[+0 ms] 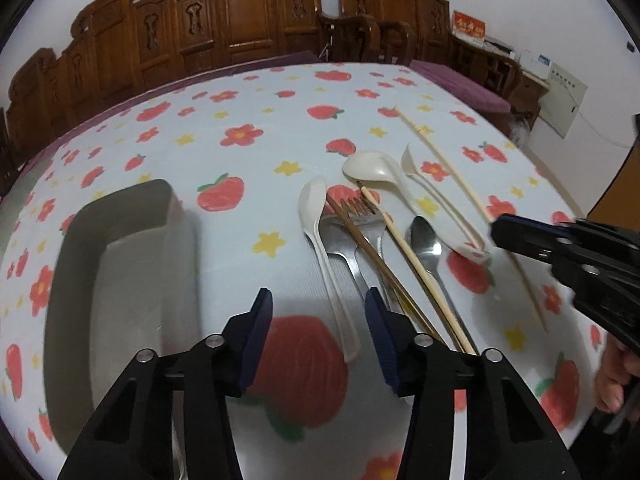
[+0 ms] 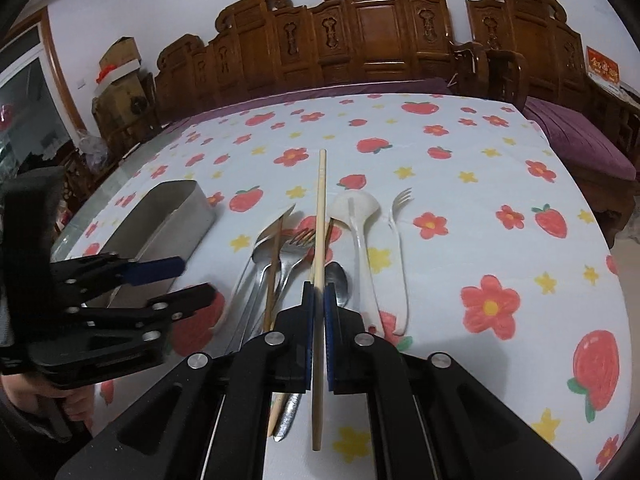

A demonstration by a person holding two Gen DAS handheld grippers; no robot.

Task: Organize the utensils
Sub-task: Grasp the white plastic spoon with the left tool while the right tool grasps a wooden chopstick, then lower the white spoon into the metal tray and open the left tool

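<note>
At the far left, a grey metal tray (image 1: 120, 264) sat on the strawberry-and-flower tablecloth (image 1: 248, 120), long and narrow, with nothing visible inside it from the left wrist view. Just to its right, the left gripper (image 1: 318, 340) hovered low over the cloth with its blue-padded jaws parted and nothing between them; a white plastic spoon (image 1: 320, 236) lay just beyond its right finger (image 1: 380, 332), handle toward the camera. Beside that spoon lay the heap of utensils: a metal fork (image 1: 360, 216), a dark brown chopstick (image 1: 384, 264) and a pale wooden chopstick (image 1: 408, 252) crossing over it, then a metal spoon (image 1: 426, 244). Further right lay a cream ladle-shaped spoon (image 1: 372, 168) and a white plastic fork (image 2: 400, 248), side by side and just apart, handles pointing toward the near edge. At the right, the right gripper (image 2: 318, 320) was clenched on a light bamboo chopstick (image 2: 320, 216), which ran straight out between its pads toward the far side of the table and also stuck out behind them; in the left wrist view this chopstick stood tilted above the cloth, well apart from the pile. A hand (image 1: 616, 376) showed under the right gripper's body. Carved wooden chairs (image 2: 360, 28) lined the wall behind the table.
</note>
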